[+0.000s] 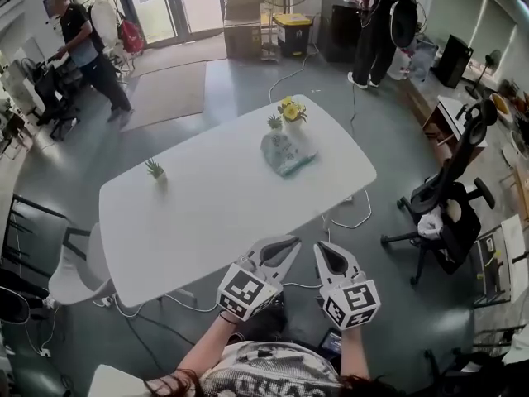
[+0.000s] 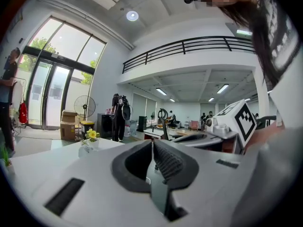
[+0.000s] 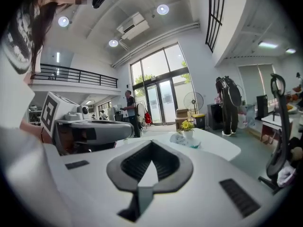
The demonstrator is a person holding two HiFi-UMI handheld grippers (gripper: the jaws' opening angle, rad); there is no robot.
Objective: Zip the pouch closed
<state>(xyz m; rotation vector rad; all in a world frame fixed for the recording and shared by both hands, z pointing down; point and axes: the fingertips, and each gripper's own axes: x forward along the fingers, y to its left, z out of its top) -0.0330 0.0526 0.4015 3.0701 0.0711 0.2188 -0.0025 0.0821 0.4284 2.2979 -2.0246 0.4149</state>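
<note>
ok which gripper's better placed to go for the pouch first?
Right, narrowly. In the right gripper view the pouch lies almost straight ahead of the right gripper; in the left gripper view it sits well off to the side of the left gripper. Both are shut, empty and far from it.

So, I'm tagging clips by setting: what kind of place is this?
Probably an open-plan office or lab: a white table, an office chair, glass entrance doors and a mezzanine railing.
</note>
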